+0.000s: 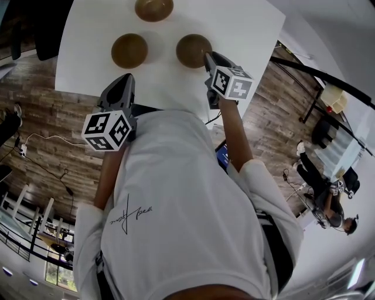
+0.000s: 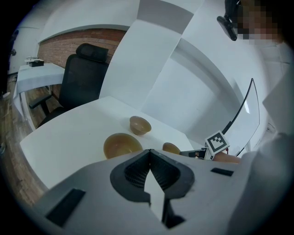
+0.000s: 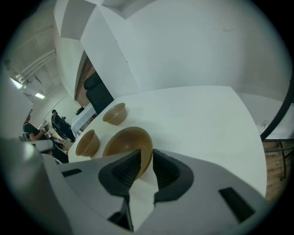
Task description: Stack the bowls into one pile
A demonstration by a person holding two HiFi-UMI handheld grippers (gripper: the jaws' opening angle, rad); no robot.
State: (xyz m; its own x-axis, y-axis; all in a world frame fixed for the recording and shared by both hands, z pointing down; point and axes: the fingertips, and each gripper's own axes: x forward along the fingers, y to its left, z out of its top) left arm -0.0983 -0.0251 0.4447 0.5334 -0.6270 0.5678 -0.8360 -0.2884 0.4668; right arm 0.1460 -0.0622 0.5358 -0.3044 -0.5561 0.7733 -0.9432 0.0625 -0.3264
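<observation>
On the left of the bench, close to its near edge, my left hand-held gripper hangs with its jaws pressed together and nothing between them; it has no part in the work at this point. Just beyond it sits the left bowl, upright, mouth up and empty. Farther off, toward the far edge and roughly between the other two, stands the far bowl, also alone. To the right, level with the left bowl and near it but apart, is the right bowl, its base on the bench. My right hand-held gripper points steeply down at the near right side of that bowl's rim. One jaw is inside the bowl and the other outside, drawn narrow on the wall, and both pads look to lie against it.

No bowl sits inside another, so I judge the pile not begun; the step in hand is the first pick-up, taking the right bowl by its rim. The next move calls for a firm pinch before any lift, since a bowl held by one edge will want to tip. Then I would raise it clear of the bench, carry it left over a neighbouring bowl, centre it mouth up and lower it until it nests, and only then let the jaws part.
</observation>
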